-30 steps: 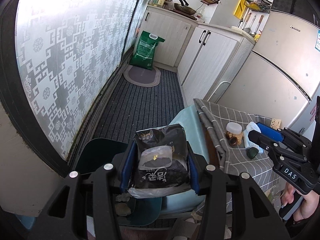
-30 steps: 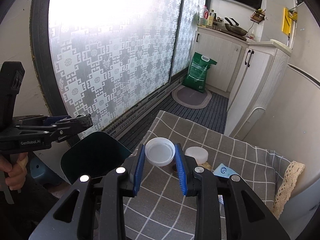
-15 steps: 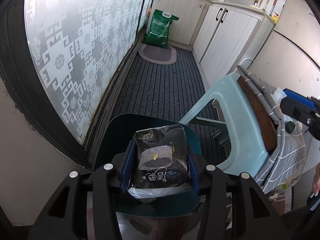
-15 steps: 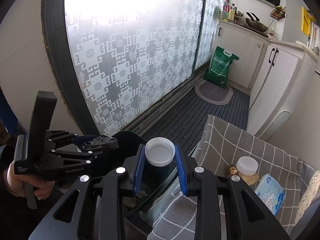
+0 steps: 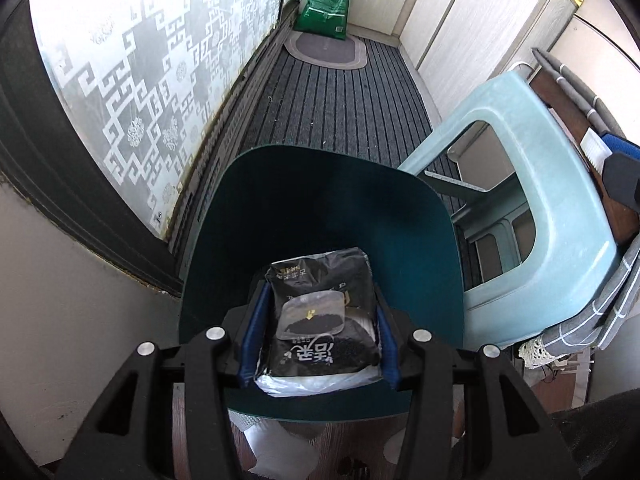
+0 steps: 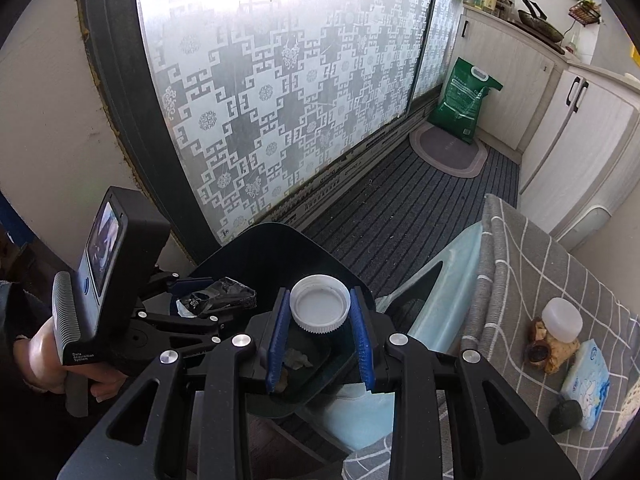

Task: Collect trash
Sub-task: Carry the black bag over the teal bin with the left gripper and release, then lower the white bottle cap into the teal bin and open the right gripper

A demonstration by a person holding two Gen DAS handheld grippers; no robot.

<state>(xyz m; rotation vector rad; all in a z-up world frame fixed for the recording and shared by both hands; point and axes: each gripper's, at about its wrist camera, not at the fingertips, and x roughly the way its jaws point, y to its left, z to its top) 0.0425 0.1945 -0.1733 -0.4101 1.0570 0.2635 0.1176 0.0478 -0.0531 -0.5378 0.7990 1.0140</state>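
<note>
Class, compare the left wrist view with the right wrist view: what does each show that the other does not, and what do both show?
Only the left wrist view shows the printed front of the black packet held in the left tongs, and the open underside of the pale blue stool.

Only the right wrist view shows the white bottle cap gripped in the right tongs, scraps lying inside the bin, and the checked tablecloth with a tissue pack.

Both show the dark green bin, the green sack and the patterned window.
</note>
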